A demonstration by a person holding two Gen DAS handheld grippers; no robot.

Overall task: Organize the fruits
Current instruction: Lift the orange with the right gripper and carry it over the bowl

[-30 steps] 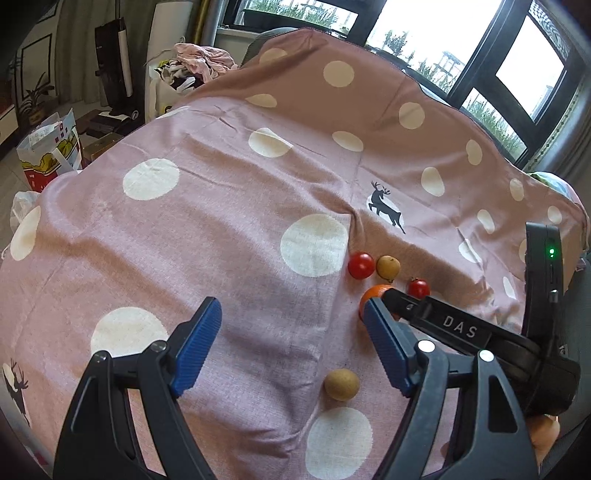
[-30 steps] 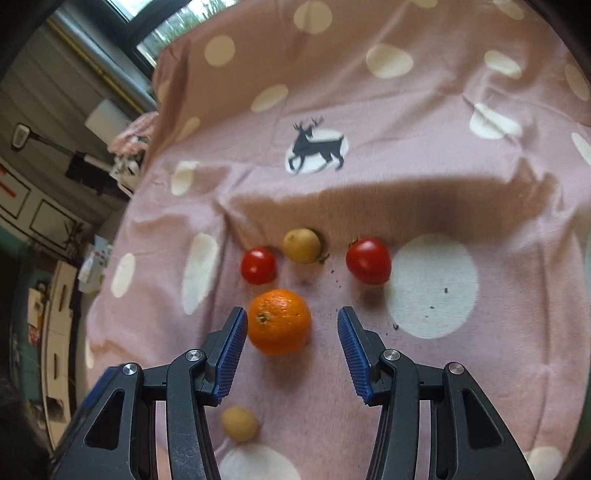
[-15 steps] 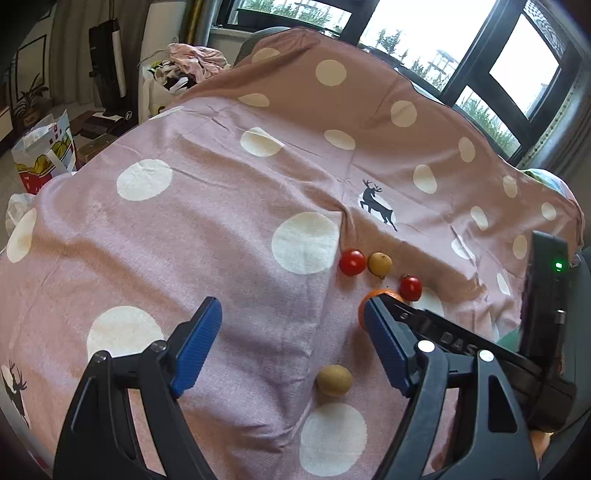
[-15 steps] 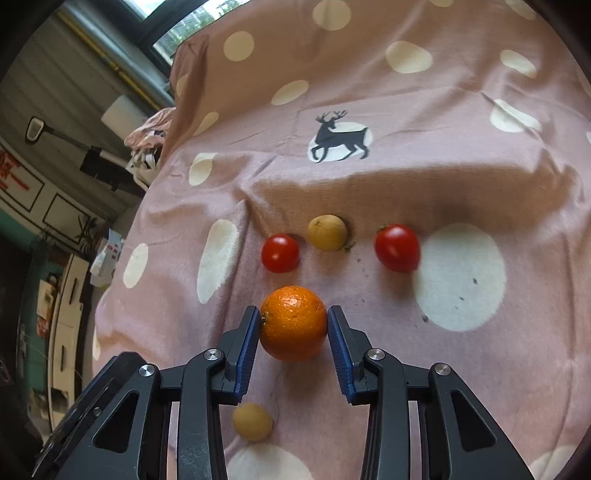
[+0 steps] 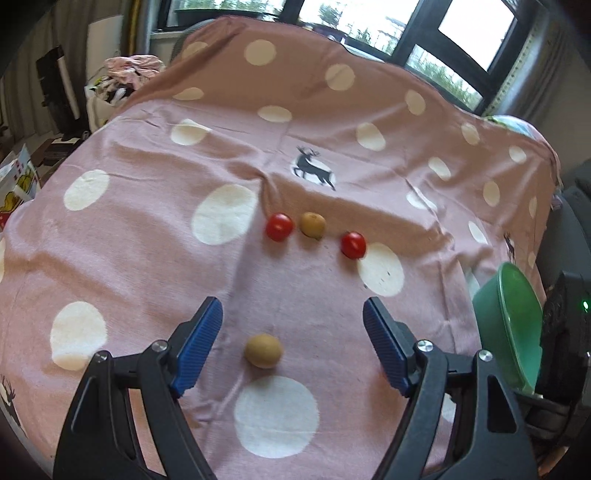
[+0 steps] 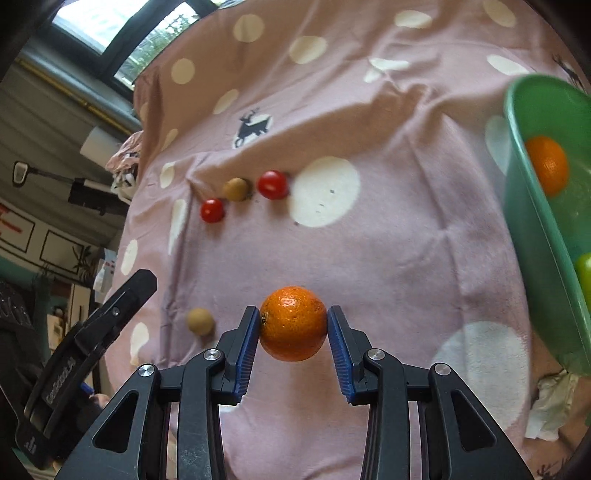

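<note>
My right gripper (image 6: 292,332) is shut on an orange (image 6: 293,323) and holds it above the pink dotted cloth (image 6: 369,240). A green bowl (image 6: 535,221) at the right holds another orange (image 6: 547,164) and a green fruit (image 6: 584,269). Two red tomatoes (image 5: 279,227) (image 5: 353,244) and a tan fruit (image 5: 312,224) lie in a row on the cloth. My left gripper (image 5: 291,345) is open, low over a second tan fruit (image 5: 263,350) that sits between its fingers. The bowl also shows in the left wrist view (image 5: 517,332).
The cloth (image 5: 147,221) covers a table or bed below windows (image 5: 369,22). Clothes, bags and furniture stand off its left edge (image 5: 122,74). Crumpled paper (image 6: 554,406) lies under the bowl. The left gripper's body (image 6: 85,350) shows at the lower left of the right wrist view.
My right gripper closed on the orange, lifted it off the cloth and carried it right toward the bowl. My left gripper moved so that the near tan fruit now lies between its fingers.
</note>
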